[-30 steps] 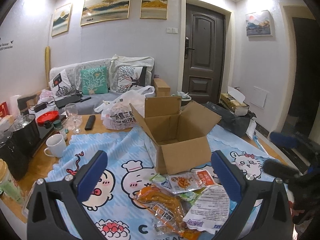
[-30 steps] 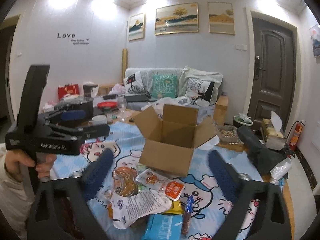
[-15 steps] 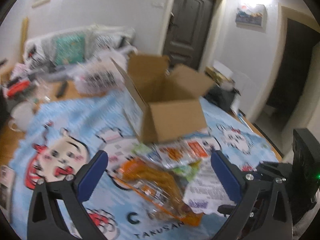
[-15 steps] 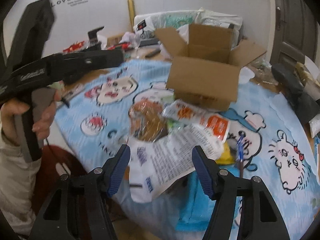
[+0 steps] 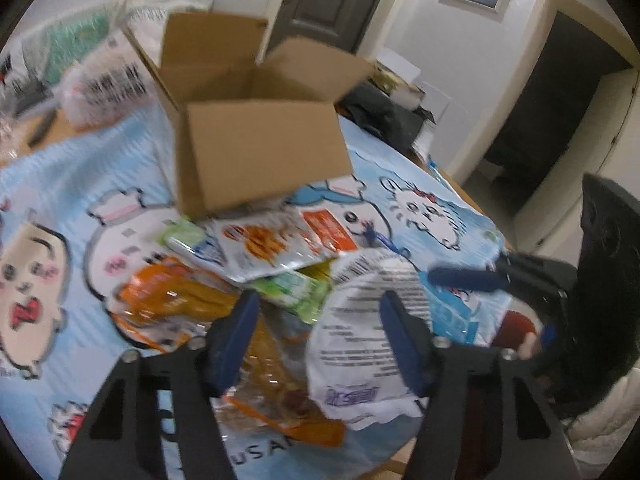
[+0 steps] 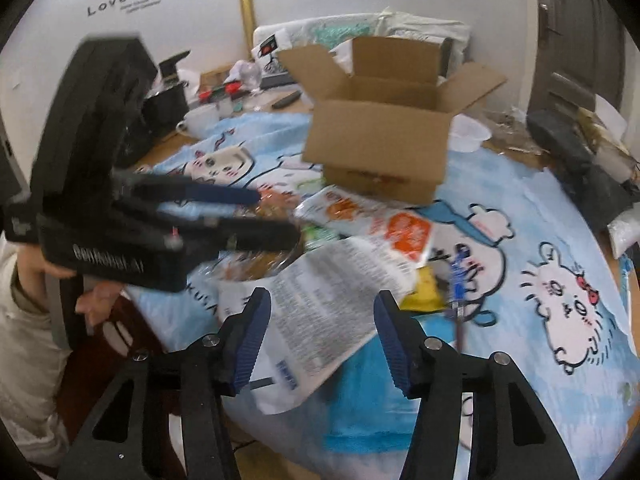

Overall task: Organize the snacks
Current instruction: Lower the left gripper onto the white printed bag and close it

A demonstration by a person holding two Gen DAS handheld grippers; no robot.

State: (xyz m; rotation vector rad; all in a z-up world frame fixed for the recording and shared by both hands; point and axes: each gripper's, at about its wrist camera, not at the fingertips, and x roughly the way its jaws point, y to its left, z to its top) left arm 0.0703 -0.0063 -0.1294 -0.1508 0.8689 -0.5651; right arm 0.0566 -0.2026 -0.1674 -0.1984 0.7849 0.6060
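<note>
Snack packets (image 5: 276,248) lie heaped on a cartoon-print cloth (image 6: 540,240) over the worktop, just before an open cardboard box (image 6: 380,148). Left claw (image 5: 316,320) narrows over an orange packet (image 5: 180,300); right claw (image 6: 320,324) narrows above a white printed packet (image 6: 320,304). Neither grips anything.

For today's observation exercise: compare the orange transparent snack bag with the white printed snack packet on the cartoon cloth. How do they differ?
The orange transparent snack bag shows its contents; the white printed snack packet is opaque and covered in small text. The orange bag lies left in the left wrist view, the white packet right. The white packet's edge overlaps the orange bag. Both lie in front of the open cardboard box on the cloth.
</note>
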